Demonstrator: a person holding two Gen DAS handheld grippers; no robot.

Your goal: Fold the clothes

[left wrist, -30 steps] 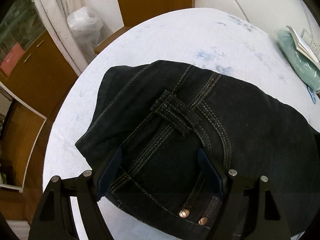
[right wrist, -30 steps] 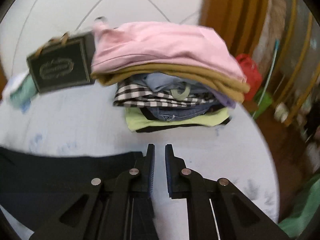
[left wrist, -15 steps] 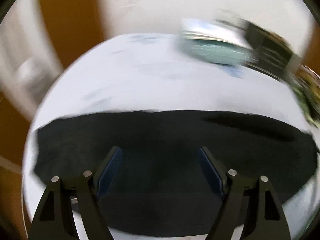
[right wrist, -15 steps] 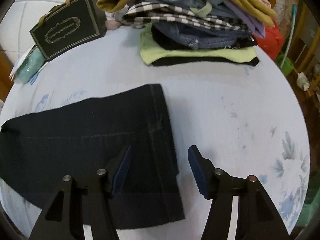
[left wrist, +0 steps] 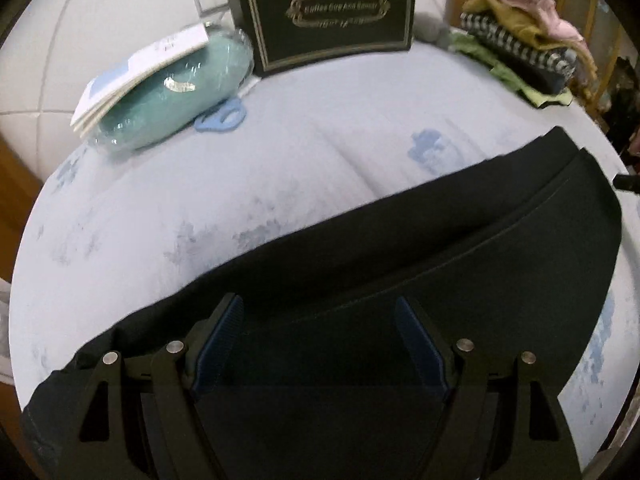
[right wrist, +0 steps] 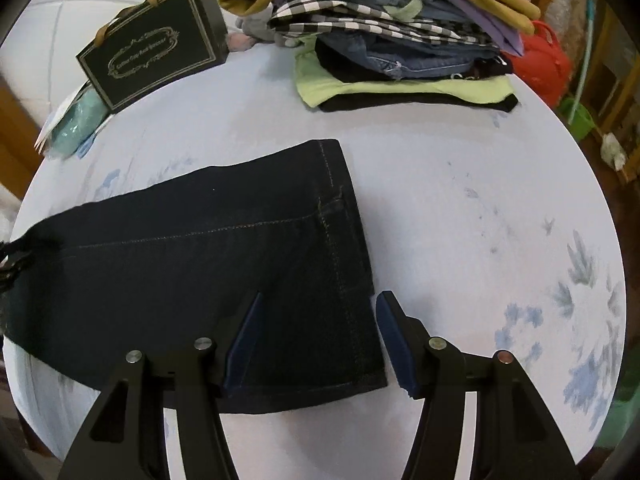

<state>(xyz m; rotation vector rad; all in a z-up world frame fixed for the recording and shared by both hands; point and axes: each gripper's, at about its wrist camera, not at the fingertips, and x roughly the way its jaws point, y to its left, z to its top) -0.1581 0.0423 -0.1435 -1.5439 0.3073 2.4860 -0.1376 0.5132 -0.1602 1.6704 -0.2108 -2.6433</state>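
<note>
Dark jeans laid lengthwise on the bed, partly folded; both grippers stood above them, empty.

The bed (right wrist: 460,208) carried the jeans (right wrist: 208,248) as one long flat band, legs apparently doubled, hem end nearest the clothes stack (right wrist: 400,32) at the far edge. Judged stage: lengthwise fold done, crosswise folds and stacking left. The left gripper (left wrist: 320,344) pointed steeply down over the jeans' opposite end, fingers wide apart, clear of the cloth. The right gripper (right wrist: 316,340) pointed steeply down over the hem corner, fingers apart and straddling the hem, pads not pressing it.
</note>
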